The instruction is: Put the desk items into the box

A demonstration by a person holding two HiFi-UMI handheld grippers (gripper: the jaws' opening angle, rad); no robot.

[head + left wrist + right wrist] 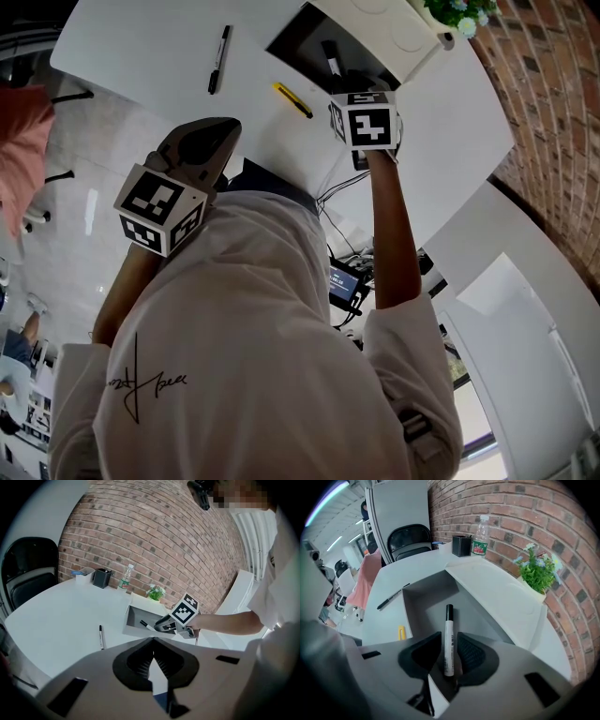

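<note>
An open grey box (292, 39) (135, 618) (423, 598) stands on the white table, its lid folded back. My right gripper (354, 86) (165, 623) (449, 643) hangs over the box's near edge, shut on a white marker with a black cap (449, 620) (330, 58) that points into the box. A black pen (218, 58) (100, 636) (393, 596) lies on the table left of the box. Near the box's front corner lies a small yellow item (292, 100) (401, 633). My left gripper (202, 141) (153, 642) is held back near my chest, shut and empty.
Along the brick wall stand a potted plant (536, 571) (155, 592), a water bottle (480, 536) (124, 578) and a black pen cup (461, 545) (101, 578). A black chair (28, 573) stands at the table's far end. A person in pink (365, 578) is beyond the table.
</note>
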